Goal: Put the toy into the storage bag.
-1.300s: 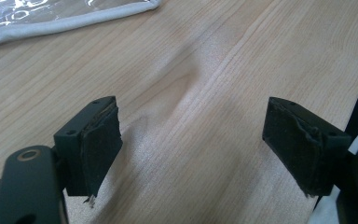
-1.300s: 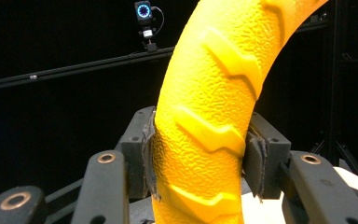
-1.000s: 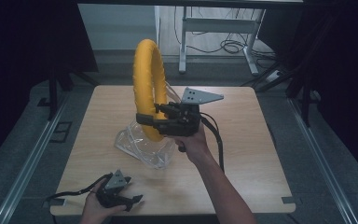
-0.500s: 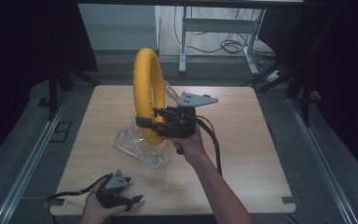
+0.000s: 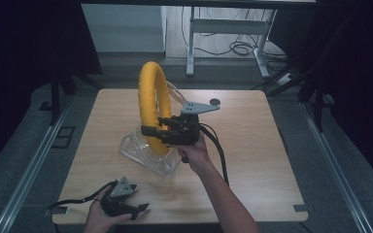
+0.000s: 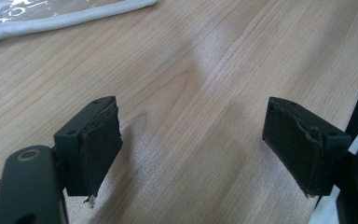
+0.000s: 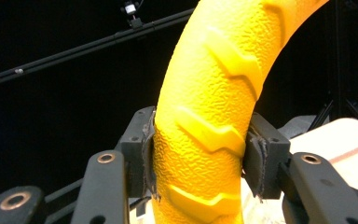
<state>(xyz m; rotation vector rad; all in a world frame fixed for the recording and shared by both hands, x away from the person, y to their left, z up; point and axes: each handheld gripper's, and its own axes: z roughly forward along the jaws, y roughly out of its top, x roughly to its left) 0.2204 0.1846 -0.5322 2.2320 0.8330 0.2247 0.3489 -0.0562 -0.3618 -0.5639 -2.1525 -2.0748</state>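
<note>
- A large yellow ring (image 5: 151,104) with a pebbled surface and raised chevron ridges is held upright, on edge, near the middle of the light wooden table (image 5: 252,145).
- The ring's lower arc is pinched by the right gripper (image 5: 150,131), whose two black jaws are pressed against opposite sides of the band; in the right gripper view the worn pads are seen flattened against the yellow ring (image 7: 205,130) on both sides.
- A clear, crinkled plastic bag (image 5: 143,153) is seen lying on the table directly beneath the ring; whether the ring's lowest point touches it cannot be told.
- The right gripper is carried by a hand (image 5: 193,151) just to the right of the ring, with a grey three-cornered plate (image 5: 199,107) on top and a black cable (image 5: 219,150) trailing toward the table's near edge.
- The left gripper (image 5: 138,208) is held well apart from the ring, low at the table's near edge.
- In the left gripper view its jaws are spread wide, with nothing between them but bare wood (image 6: 191,116); a strip of the clear plastic (image 6: 65,14) is seen farther off.
</note>
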